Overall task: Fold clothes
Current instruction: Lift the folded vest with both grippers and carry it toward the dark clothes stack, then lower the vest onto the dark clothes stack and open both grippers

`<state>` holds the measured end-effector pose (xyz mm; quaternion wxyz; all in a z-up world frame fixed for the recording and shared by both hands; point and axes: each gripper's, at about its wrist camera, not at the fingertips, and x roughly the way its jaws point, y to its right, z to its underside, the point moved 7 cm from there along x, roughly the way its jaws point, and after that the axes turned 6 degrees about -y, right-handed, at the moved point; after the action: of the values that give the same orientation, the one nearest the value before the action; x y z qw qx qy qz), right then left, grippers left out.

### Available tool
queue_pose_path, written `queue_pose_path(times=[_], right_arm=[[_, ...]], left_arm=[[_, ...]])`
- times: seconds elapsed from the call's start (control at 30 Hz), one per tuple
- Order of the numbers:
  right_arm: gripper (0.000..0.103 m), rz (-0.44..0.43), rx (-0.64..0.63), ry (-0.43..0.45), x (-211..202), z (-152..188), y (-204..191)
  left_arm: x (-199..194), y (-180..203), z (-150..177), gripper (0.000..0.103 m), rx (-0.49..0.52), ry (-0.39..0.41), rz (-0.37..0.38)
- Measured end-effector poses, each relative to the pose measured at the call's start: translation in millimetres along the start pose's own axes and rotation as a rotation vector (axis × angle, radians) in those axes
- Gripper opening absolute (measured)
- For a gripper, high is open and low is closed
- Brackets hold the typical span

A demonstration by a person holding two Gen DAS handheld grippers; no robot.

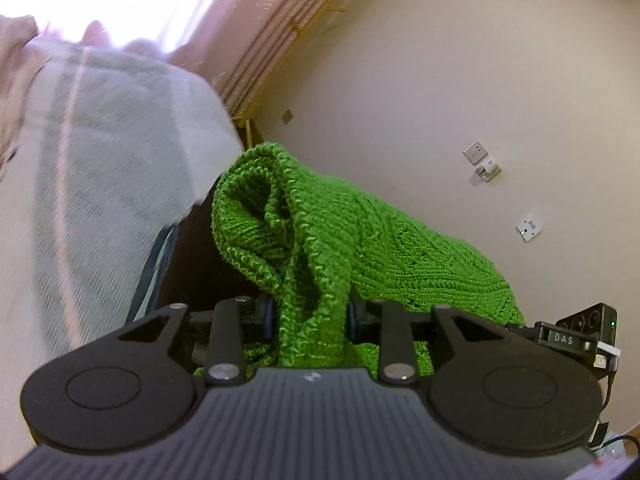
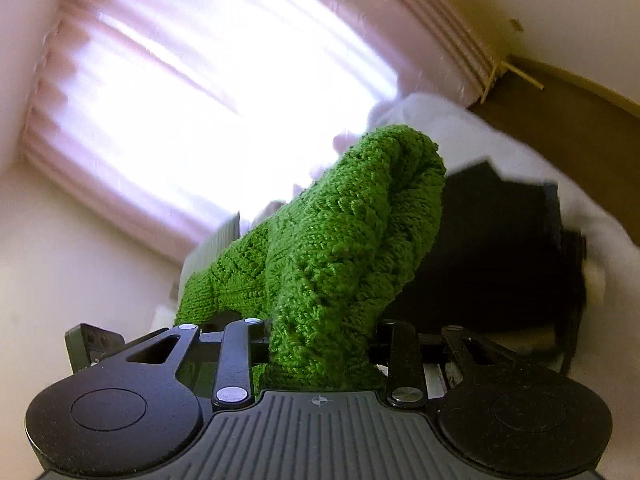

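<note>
A bright green knitted garment point(image 1: 360, 240) is lifted off the bed and stretches between both grippers. My left gripper point(image 1: 310, 320) is shut on a bunched fold of the knit, which fills the gap between its blue pads and flops forward over them. In the right wrist view the same green garment point(image 2: 340, 240) rises in a thick roll from my right gripper point(image 2: 320, 340), which is shut on it. The fingertips of both grippers are hidden by the knit. The other gripper's black body point(image 1: 580, 328) shows at the right edge of the left wrist view.
A bed with a white cover point(image 1: 100, 180) lies to the left, with a dark object point(image 2: 500, 248) at its edge. Behind are a cream wall with sockets point(image 1: 476, 152), a pink curtain point(image 2: 180, 100) over a bright window and a wooden frame point(image 1: 248, 124).
</note>
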<state>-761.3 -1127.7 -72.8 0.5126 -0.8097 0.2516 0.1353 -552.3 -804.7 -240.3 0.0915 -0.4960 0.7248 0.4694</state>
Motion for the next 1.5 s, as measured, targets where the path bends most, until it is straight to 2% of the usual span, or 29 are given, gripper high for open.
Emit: queue_pose_path(times=[0.17,0.3,0.57,0.6,0.63,0.67,0.8,0.87,0.9,1.0,1.07,1.13,1.2,1.27,1.33,1.37,1.43,1.5], right_arm=[[0.029,-0.008,0.02,0.054,11.2,-49.3,18.2],[0.029,-0.018,0.057,0.043,16.8,-66.9,49.2],[0.031,0.03,0.124,-0.008,50.3,-57.6,112.2],[0.035,0.074,0.14,-0.004,57.3,-55.3,125.9],[0.044,0.118,0.173,0.0,63.3,-52.3,141.0],[0.048,0.136,0.201,0.005,66.3,-49.2,152.8],[0.053,0.119,0.315,0.075,47.0,-48.3,170.4],[0.055,0.205,0.265,0.097,24.6,-55.0,163.4],[0.056,0.299,0.198,0.118,10.9,-60.1,157.6],[0.056,0.459,0.004,0.181,-14.4,-75.8,128.5],[0.056,0.505,-0.111,0.218,-17.6,-84.8,106.0],[0.056,0.523,-0.211,0.243,-7.3,-91.0,84.1],[0.054,0.558,-0.274,0.231,16.9,-90.3,73.3],[0.048,0.592,-0.295,0.212,47.5,-82.7,78.9],[0.046,0.661,-0.299,0.141,77.3,-62.5,97.5],[0.046,0.694,-0.32,0.135,84.3,-49.7,102.4],[0.045,0.717,-0.393,0.18,84.8,-27.5,106.7],[0.045,0.696,-0.408,0.204,87.8,-9.8,110.4]], left_arm=[[50.8,9.9,-62.2,0.026,0.045,-0.015,0.006],[83.1,5.1,-81.2,0.026,0.068,-0.046,-0.008],[141.9,-41.4,-69.9,0.027,0.048,-0.134,-0.041],[149.8,-49.3,-66.5,0.027,0.049,-0.138,-0.048],[159.2,-58.6,-62.8,0.028,0.058,-0.134,-0.063],[165.8,-67.1,-59.4,0.033,0.059,-0.126,-0.076],[176.7,-91.1,-51.0,0.04,0.018,-0.103,-0.052],[166.3,-92.4,-53.4,0.042,0.053,-0.092,-0.057],[160.5,-92.9,-54.9,0.045,0.074,-0.091,-0.074],[135.0,-92.3,-63.2,0.046,0.13,-0.056,-0.161],[118.3,-86.8,-77.6,0.037,0.151,0.007,-0.259],[110.7,-66.8,-93.4,0.036,0.237,0.081,-0.343],[120.5,-37.9,-101.8,0.036,0.327,0.117,-0.358],[148.5,-12.1,-101.5,0.036,0.406,0.094,-0.366],[182.0,-3.5,-92.3,0.036,0.446,0.063,-0.384],[195.2,-8.0,-83.8,0.033,0.459,0.038,-0.403],[215.9,-31.4,-61.9,0.033,0.463,0.026,-0.467],[215.8,-55.6,-41.6,0.033,0.418,0.073,-0.428]])
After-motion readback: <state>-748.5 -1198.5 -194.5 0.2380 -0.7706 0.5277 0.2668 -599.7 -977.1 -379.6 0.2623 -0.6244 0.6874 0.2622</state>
